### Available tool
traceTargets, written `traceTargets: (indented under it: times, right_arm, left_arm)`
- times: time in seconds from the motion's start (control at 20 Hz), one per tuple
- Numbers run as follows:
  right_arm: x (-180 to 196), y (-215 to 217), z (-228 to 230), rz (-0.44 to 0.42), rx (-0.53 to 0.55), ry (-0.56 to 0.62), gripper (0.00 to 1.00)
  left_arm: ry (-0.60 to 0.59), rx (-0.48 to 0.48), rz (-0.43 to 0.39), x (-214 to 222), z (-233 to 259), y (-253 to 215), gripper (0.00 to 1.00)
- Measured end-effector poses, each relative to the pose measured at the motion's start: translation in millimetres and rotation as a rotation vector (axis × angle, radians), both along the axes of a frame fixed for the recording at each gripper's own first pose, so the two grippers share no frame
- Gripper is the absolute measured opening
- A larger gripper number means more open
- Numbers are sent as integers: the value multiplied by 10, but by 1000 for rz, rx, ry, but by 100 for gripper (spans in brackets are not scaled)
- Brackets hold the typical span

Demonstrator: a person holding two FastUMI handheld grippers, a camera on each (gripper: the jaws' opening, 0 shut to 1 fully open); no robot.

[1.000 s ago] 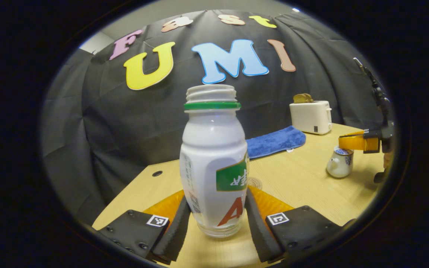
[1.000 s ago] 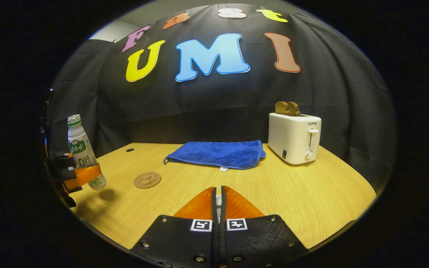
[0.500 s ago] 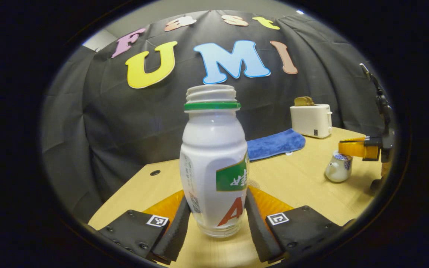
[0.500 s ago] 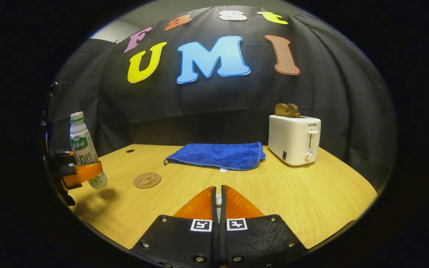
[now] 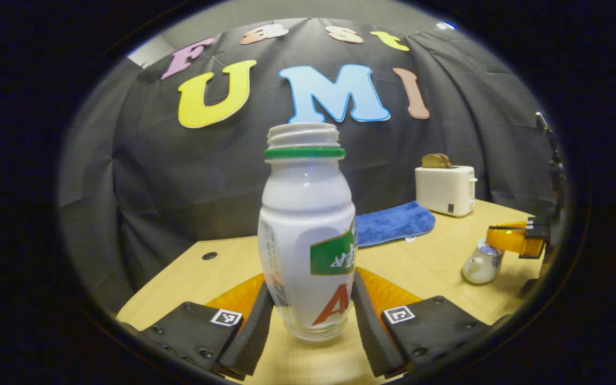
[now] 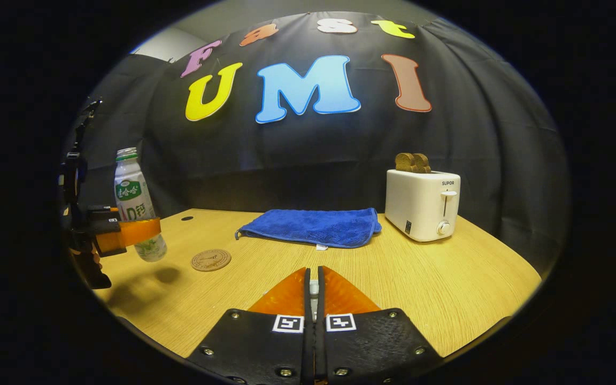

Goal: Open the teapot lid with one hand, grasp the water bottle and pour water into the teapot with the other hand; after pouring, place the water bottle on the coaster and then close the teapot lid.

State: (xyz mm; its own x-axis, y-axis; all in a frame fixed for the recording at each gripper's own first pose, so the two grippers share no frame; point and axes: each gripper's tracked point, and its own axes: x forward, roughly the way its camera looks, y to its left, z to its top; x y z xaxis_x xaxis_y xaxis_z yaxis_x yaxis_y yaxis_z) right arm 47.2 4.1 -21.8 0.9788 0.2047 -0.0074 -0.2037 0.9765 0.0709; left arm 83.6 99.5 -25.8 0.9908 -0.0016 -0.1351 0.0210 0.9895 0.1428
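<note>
White plastic, uncapped, the water bottle (image 5: 308,235) is riding upright and off the table (image 6: 447,289), clamped low on its body between the left gripper (image 5: 310,315)'s fingers, left of the coaster (image 6: 211,260). Far to the right, the right gripper (image 5: 500,240) is sitting over the teapot (image 5: 480,263), its jaws looking pressed together on something pale, probably the lid knob. Any tilt while carrying could spill water from the open neck, and the water level and the lid's state are hard to make out.
</note>
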Motion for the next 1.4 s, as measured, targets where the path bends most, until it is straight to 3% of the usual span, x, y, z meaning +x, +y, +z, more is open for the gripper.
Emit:
traceTargets:
  times: [0.55,0.95,1.3,1.35,1.4]
  right_arm:
    - [-45,16,0,13,19,-2,1]
    - [-50,22,-5,16,27,-3,1]
    - [-11,3,-11,18,33,-2,1]
    - [-6,4,-19,18,33,-2,1]
    - [-2,3,-21,18,33,-2,1]
  left_arm:
    - [104,-171,-26,727,-253,-65,87]
    - [159,-191,-20,953,-543,-202,87]
    - [138,-189,-4,1025,-552,-214,87]
    - [136,-192,-3,1032,-547,-212,82]
    - [134,-194,-3,1031,-542,-204,85]
